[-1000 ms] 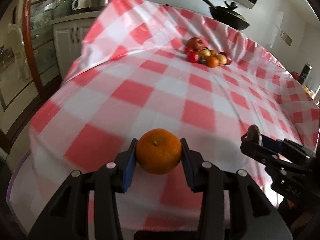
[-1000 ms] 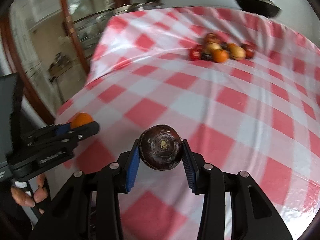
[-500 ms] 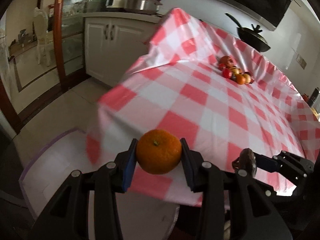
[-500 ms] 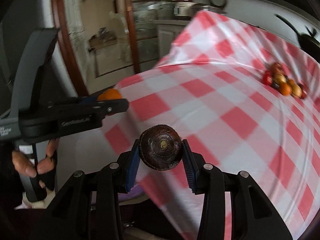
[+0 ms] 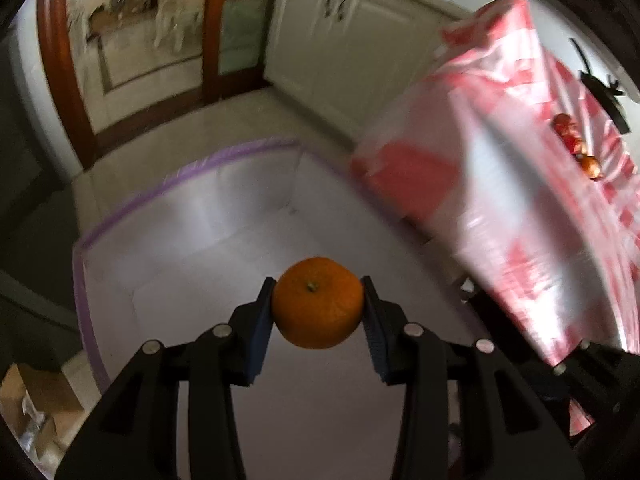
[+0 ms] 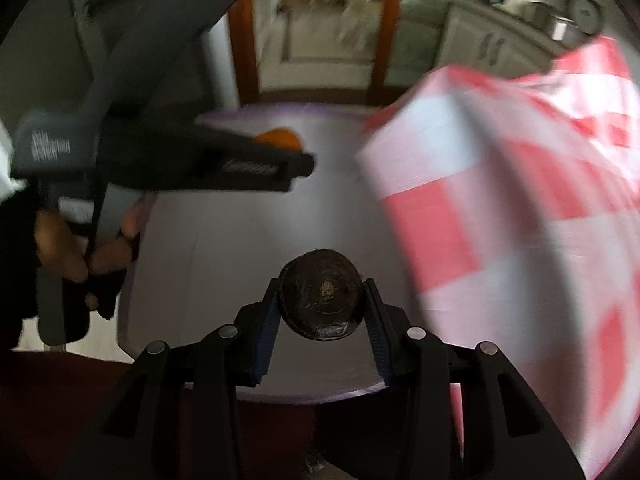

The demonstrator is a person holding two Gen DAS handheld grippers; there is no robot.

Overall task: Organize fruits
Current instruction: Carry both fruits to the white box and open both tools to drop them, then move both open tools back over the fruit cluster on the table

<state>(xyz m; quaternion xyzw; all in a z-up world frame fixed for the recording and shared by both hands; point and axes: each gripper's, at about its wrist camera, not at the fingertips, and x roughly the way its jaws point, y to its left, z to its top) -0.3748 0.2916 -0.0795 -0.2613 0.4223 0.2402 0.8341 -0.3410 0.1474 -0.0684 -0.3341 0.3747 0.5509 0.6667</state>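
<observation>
Orange [image 5: 319, 302] and dark fruit [image 6: 322, 294] sit pinched in separate jaws above a purple-rimmed bin [image 5: 120, 216], checked tablecloth [image 5: 532, 216] just beside.

My left gripper [image 5: 319, 304] is black with blue pads, and the mandarin [image 5: 319, 302] between them is bright orange with a small green stem mark. My right gripper [image 6: 321, 296] has the same black and blue, and its fruit [image 6: 322, 294] is dark brownish purple. Beside the mandarin hangs a red-and-white checked tablecloth [image 5: 532, 216]. Below it lies a pale white bin [image 5: 192, 240] edged in purple.
</observation>
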